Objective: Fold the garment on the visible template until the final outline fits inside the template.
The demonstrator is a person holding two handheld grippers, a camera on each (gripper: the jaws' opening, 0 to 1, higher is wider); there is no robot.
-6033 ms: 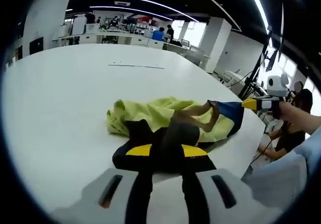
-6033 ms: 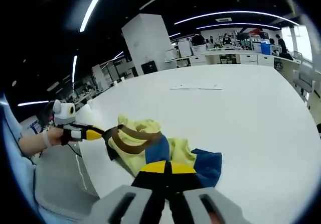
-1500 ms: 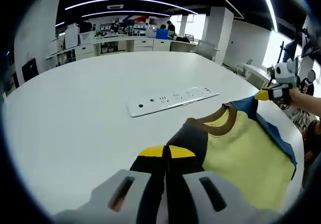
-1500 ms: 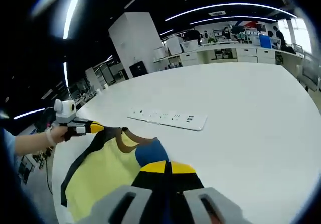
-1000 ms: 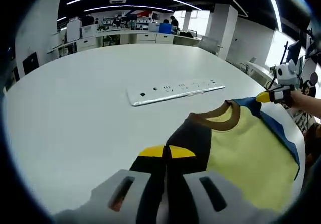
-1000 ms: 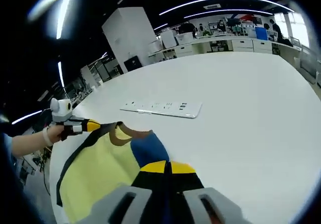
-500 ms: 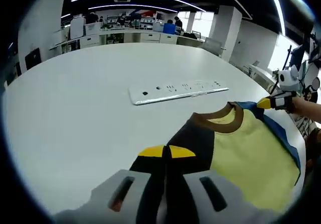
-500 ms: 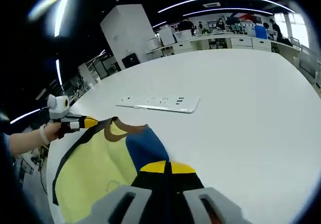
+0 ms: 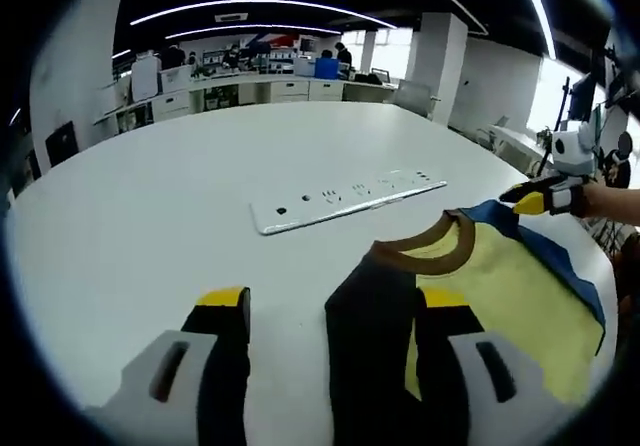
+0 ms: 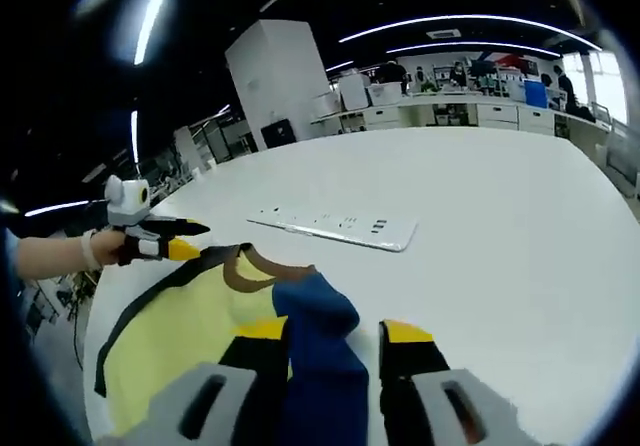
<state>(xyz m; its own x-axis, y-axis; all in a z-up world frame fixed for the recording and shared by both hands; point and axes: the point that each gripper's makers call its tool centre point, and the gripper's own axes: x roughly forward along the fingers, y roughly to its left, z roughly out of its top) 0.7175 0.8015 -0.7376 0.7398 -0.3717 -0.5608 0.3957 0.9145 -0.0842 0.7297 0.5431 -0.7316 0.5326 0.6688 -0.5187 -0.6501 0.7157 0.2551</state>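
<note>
One garment (image 9: 480, 296), one white strip (image 9: 345, 198), one table (image 9: 150, 226), two tongs (image 9: 325, 311)

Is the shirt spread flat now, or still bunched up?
Mostly spread: the shirt lies open on the table with its brown collar showing. Its blue sleeve looks rumpled; the lower hem is out of view.
</note>
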